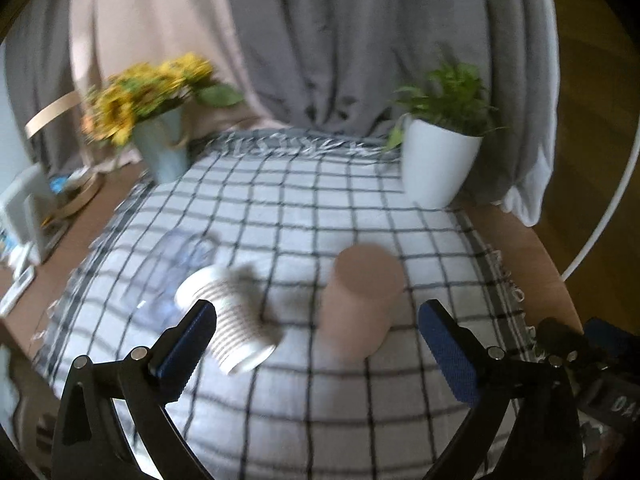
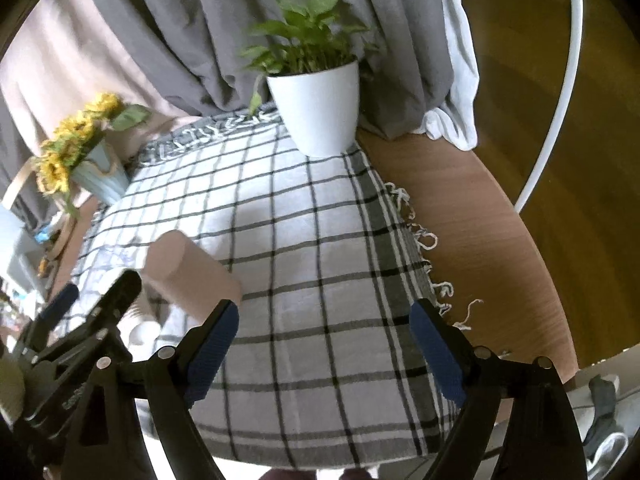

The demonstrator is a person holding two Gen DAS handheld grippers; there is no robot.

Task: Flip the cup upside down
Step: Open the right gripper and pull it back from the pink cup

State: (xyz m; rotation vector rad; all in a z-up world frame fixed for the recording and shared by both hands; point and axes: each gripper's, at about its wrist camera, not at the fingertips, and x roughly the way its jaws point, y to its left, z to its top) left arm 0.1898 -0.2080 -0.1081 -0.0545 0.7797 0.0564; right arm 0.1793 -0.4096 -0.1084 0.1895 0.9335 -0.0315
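Observation:
In the left wrist view a plain pinkish-tan cup (image 1: 362, 300) stands on the checked cloth (image 1: 320, 208) with its closed end up. To its left a white ribbed cup (image 1: 230, 320) stands beside a clear glass object (image 1: 176, 264). My left gripper (image 1: 318, 326) is open and empty, hovering just in front of both cups. In the right wrist view the tan cup (image 2: 188, 270) is at left, the white cup (image 2: 146, 330) mostly hidden behind the left gripper (image 2: 84, 312). My right gripper (image 2: 324, 330) is open and empty over the cloth (image 2: 320, 240).
A white pot with a green plant (image 1: 436, 168) stands at the cloth's far right corner. A pale blue vase of yellow flowers (image 1: 160, 148) stands at the far left. Grey curtains hang behind. Bare wooden table (image 2: 460, 200) lies right of the cloth. Clutter sits at far left.

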